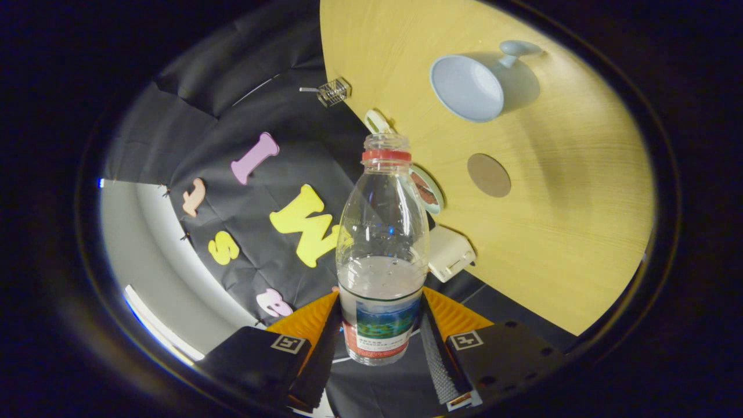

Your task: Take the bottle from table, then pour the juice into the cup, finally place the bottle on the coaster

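A clear plastic bottle (380,249) sat between the two fingers of the hand-held gripper (380,331), which pressed on its labelled lower body from both sides. The bottle was uncapped, a red ring around its open neck, and held clear liquid to a little under half its height. The whole view was rolled, so the bottle appeared lifted off the desk (580,232) and carried tilted relative to it.

Beyond the bottle's mouth, on the pale wooden desk, stood a light blue cup (467,87) with a handle; its inside looked empty. Between bottle and cup lay a small round brown coaster (489,175), bare. A white box-like object (450,252) and a round item partly hidden behind the bottle rested near the desk's edge.

The take appeared done and the pour was in hand. The next move likely called for bringing the neck over the cup's rim, then tipping slowly so the liquid landed inside.
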A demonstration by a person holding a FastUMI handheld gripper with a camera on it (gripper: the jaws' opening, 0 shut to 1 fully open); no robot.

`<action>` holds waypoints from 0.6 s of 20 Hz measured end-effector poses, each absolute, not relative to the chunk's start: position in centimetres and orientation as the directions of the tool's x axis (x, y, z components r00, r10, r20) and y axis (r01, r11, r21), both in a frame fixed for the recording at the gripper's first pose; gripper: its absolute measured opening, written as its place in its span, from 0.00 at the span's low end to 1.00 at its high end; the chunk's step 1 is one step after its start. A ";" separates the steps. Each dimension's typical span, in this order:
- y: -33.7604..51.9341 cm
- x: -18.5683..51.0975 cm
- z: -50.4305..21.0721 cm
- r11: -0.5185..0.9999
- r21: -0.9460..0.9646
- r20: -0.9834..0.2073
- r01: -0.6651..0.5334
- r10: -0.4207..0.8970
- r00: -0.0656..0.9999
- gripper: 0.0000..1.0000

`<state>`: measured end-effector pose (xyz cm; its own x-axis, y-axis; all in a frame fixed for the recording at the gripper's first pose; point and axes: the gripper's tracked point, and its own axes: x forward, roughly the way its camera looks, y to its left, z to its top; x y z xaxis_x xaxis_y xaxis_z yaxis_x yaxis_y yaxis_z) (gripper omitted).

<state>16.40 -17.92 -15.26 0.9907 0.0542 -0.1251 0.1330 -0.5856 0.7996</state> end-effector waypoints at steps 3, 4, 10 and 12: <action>-16.4 15.9 -16.3 -0.473 0.860 -0.160 0.190 0.104 0.982 0.75; -16.1 15.7 -16.6 -0.427 0.882 -0.164 0.200 0.120 0.979 0.75; -14.1 14.5 -18.1 -0.072 0.966 -0.233 0.250 0.187 0.954 0.75; -13.6 14.0 -17.1 0.090 0.974 -0.222 0.208 0.180 0.958 0.75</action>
<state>14.00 -13.58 -17.06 0.9584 0.1797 -0.2216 0.2083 0.0900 0.9739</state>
